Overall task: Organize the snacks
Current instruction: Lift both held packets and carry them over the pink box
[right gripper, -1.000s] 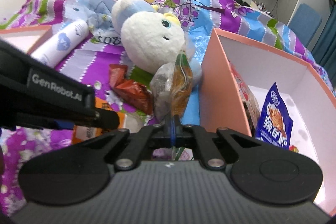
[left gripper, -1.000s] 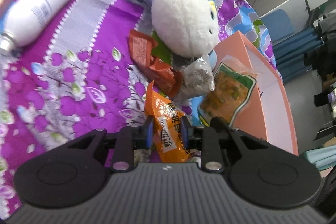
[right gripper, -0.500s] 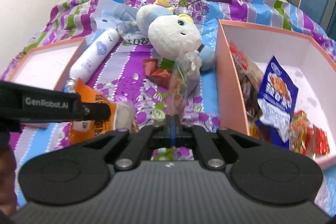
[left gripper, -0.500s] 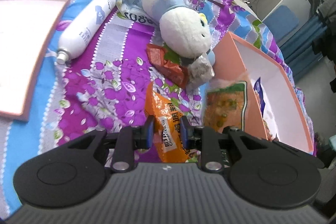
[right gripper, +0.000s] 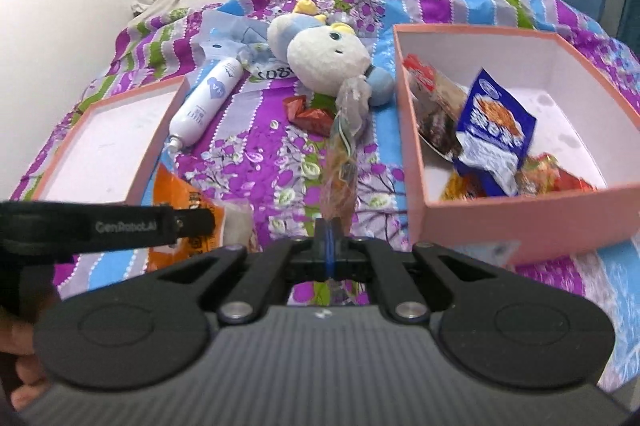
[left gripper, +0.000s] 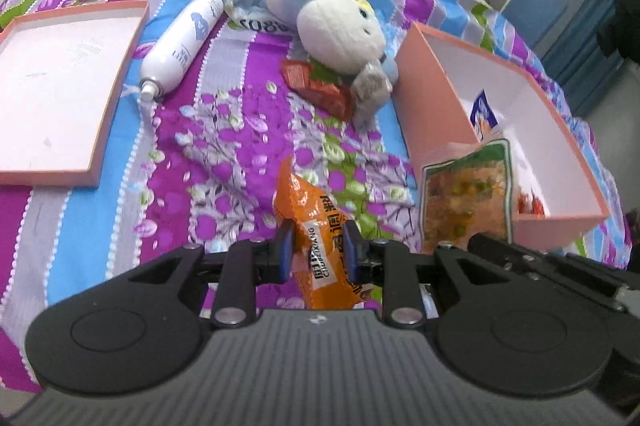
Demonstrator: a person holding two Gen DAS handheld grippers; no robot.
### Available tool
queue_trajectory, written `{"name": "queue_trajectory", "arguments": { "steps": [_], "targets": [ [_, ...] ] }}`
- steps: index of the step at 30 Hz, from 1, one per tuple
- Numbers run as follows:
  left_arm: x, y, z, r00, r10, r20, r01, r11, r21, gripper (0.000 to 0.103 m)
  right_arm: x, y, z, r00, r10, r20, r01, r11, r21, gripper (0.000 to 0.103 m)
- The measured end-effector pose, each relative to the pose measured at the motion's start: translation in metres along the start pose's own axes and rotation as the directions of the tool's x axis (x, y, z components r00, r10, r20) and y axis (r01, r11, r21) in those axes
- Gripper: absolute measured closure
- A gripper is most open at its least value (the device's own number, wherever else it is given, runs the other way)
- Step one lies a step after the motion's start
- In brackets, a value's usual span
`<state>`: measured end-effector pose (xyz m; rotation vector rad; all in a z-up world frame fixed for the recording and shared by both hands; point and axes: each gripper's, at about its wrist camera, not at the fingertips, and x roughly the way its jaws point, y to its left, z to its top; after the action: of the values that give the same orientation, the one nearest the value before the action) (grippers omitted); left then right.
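While both packets hang gripped, plush toy (right gripper: 326, 60) borders pink box (right gripper: 412, 146).

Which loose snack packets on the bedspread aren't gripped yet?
Only the red foil packet and the grey crumpled packet beside the white plush toy; neither gripper touches them.

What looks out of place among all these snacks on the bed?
A plush toy and a white bottle lie among the snacks. A red packet sits half tucked under the toy, outside the pink box.
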<state>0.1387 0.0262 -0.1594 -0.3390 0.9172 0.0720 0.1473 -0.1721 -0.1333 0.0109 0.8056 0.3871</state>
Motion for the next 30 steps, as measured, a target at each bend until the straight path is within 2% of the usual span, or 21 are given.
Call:
{"name": "queue_trajectory", "arguments": {
  "steps": [6,13,22,30],
  "targets": [
    [-0.008,-0.012,-0.006,1.0,-0.004,-0.015,0.005,0.999,0.035,0.074,-0.015,-0.012,-0.006,1.0,-0.003,0.001,0.003,1.0,0.029,0.1],
    [-0.024,-0.036,0.011,1.0,-0.031,0.0,0.031,0.997,0.075,0.074,-0.033,-0.023,0.001,1.0,0.013,0.026,-0.014,0.998,0.069,0.1],
    [-0.053,-0.075,0.051,0.993,-0.096,0.062,0.088,0.989,0.118,0.074,-0.065,-0.034,0.034,0.991,0.019,0.131,-0.028,0.997,0.07,0.1],
    [-0.069,-0.111,0.093,0.979,-0.156,0.134,0.132,0.977,0.17,0.074,-0.089,-0.048,0.072,0.971,-0.004,0.241,-0.013,0.998,0.068,0.1]
  ]
}}
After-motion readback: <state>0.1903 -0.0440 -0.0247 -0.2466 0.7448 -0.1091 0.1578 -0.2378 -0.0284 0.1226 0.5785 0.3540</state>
